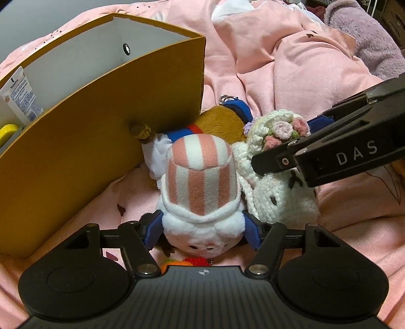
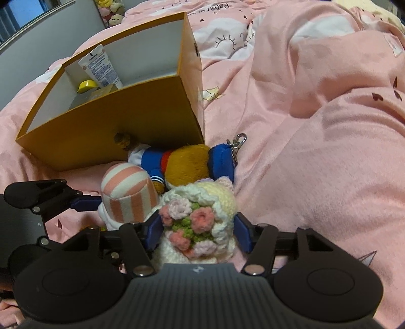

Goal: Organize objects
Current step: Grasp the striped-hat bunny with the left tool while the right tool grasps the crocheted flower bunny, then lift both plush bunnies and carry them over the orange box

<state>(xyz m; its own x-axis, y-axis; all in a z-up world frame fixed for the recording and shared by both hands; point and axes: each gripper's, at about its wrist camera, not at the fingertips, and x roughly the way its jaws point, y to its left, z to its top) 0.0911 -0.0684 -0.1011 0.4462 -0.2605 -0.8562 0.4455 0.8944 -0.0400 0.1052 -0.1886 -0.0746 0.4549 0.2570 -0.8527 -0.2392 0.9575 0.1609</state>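
A pink-and-white striped plush [image 1: 200, 187] lies on the pink bedding; my left gripper [image 1: 202, 232] is shut on its white fluffy lower part. Beside it lies a white crocheted doll with a flower bouquet [image 2: 197, 225]; my right gripper [image 2: 198, 232] is shut on it. The doll also shows in the left wrist view [image 1: 278, 182], under the right gripper's arm [image 1: 329, 157]. A brown plush in a blue sailor suit [image 2: 182, 164] lies behind both, against the yellow box [image 2: 114, 126]. The box holds a white tube [image 2: 101, 68] and a yellow item [image 2: 87, 86].
Rumpled pink bedding [image 2: 316, 126] rises in folds to the right. A purple fluffy blanket [image 1: 367, 38] lies at the far right. More plush toys [image 2: 114, 12] sit far back left.
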